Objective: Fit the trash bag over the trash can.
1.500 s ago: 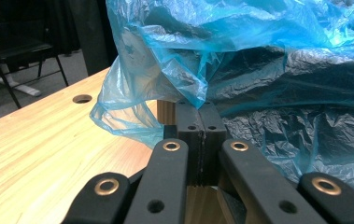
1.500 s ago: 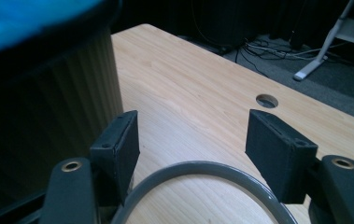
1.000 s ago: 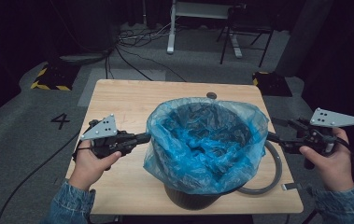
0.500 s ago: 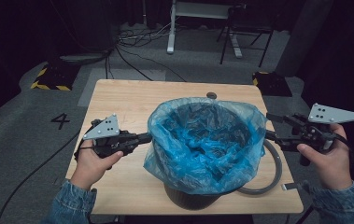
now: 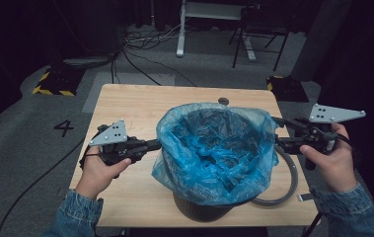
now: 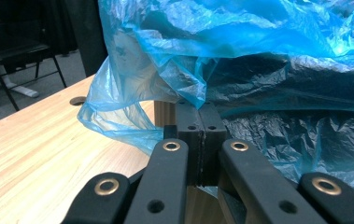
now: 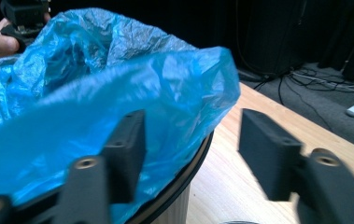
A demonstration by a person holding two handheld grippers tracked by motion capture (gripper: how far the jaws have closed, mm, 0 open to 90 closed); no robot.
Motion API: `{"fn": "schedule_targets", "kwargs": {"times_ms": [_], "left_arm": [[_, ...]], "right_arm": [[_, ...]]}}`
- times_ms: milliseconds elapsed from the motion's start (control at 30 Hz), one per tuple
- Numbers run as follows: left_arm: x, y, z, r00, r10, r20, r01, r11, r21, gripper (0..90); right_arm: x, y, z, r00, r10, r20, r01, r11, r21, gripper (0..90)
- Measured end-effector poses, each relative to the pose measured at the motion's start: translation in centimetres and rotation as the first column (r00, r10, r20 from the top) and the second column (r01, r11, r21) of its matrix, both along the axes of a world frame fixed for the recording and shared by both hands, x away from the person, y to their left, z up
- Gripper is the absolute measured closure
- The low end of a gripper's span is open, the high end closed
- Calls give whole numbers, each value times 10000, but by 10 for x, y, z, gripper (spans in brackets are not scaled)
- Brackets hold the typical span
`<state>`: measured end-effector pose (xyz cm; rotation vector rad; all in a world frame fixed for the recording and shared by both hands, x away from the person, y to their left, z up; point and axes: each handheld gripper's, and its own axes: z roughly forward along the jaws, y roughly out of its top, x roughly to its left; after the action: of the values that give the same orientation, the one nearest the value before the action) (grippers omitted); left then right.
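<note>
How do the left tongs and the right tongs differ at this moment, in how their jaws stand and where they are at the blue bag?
The left tongs are shut at the blue bag's left side; the right tongs stand open at its right edge, having just been closing. The left jaws press together; the right jaws keep a gap, with the bag's edge at one jaw. Both point toward the bag.

Gripping the left tool (image 5: 151,144) in the left hand (image 5: 99,170), forearm coming in from the near edge of the surface (image 5: 140,106), sleeve at the wrist. Pointing level toward the bag (image 5: 214,148) from its left side, jaws pressed fully together on a fold of the blue film. Holding the right tool (image 5: 279,133) in the right hand (image 5: 330,160) just right of the bag, aiming inward at its rim. Jaws standing apart, having just been closing, the film's edge lying against one pad (image 7: 128,140), the other clear.
</note>
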<state>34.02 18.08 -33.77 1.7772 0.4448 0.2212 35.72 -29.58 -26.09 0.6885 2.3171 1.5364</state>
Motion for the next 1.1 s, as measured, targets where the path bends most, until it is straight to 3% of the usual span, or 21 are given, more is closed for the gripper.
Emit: {"fn": "schedule_targets", "kwargs": {"times_ms": [100,167,267,533,867,1100], "left_arm": [[0,-1,0,10000,5,15,-5,10000,15,900],[0,-2,0,10000,-9,44,9,10000,45,900],[2,-3,0,10000,77,47,-77,10000,24,900],[3,-6,-4,9999,2,-133,1,9998,211,900],[-5,-9,-18,9983,-321,-483,358,9963,777,900],[-8,-12,-37,9943,-535,-921,647,9903,1226,900]], "right_arm": [[4,1,-3,10000,-23,-34,22,9995,-306,680],[5,0,-4,10000,11,24,-10,9999,-171,787],[5,-2,-4,9997,-215,82,219,9986,-490,868],[6,-10,-16,9987,-379,-345,353,9968,-721,895],[-14,-18,-46,9935,82,-1138,-206,9939,-1080,898],[-21,-16,-71,9853,364,-1667,-566,9913,-1185,899]]}}
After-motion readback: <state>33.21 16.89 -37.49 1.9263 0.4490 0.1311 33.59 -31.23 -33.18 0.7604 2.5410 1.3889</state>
